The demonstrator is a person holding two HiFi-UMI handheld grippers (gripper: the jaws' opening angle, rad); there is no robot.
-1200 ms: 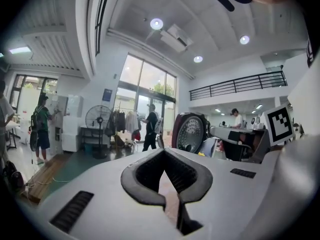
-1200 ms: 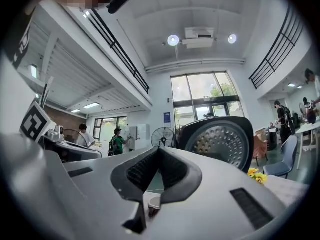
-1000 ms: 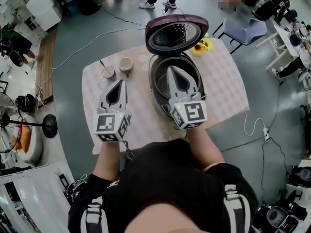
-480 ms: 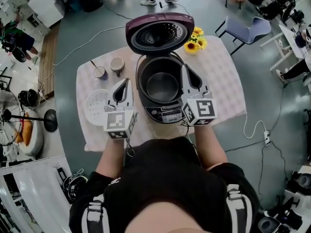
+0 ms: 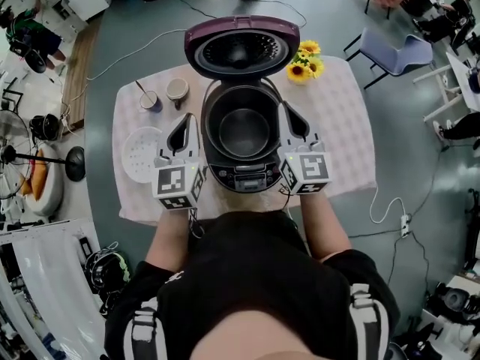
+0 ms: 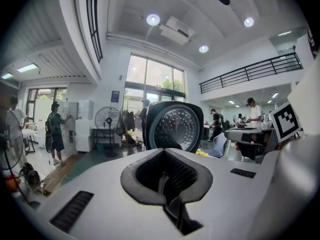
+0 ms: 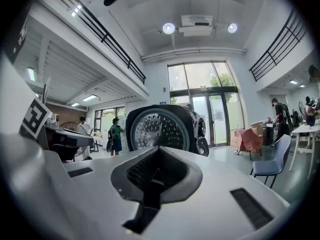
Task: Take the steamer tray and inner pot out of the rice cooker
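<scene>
Both claws are staying... no: both claws are sitting fully closed and gripping nothing, with the left claw (image 5: 184, 122) hovering at the left flank of the open rice cooker (image 5: 244, 177) in mid-frame and the right claw (image 5: 285, 111) at its right flank. The inner pot (image 5: 244, 132) is resting inside the cooker, while the white steamer tray (image 5: 139, 156) is lying on the surface (image 5: 337, 126) at centre left, just beside the left claw.

On my feed I see a cloth-covered table (image 5: 345, 141). A bunch of sunflowers (image 5: 304, 60) lies at its far right corner. At the far left stand two small cups side by side, a pale cup (image 5: 178, 90) and a darker cup (image 5: 150, 100) with a stick (image 5: 141, 90) leaning in it. A blue-grey chair (image 5: 390, 47) stands beyond the right corner. A floor fan (image 5: 74, 164) sits well to the left. A white cable (image 5: 386, 205) trails over the grey floor (image 5: 150, 43) to a power strip (image 5: 406, 222).
</scene>
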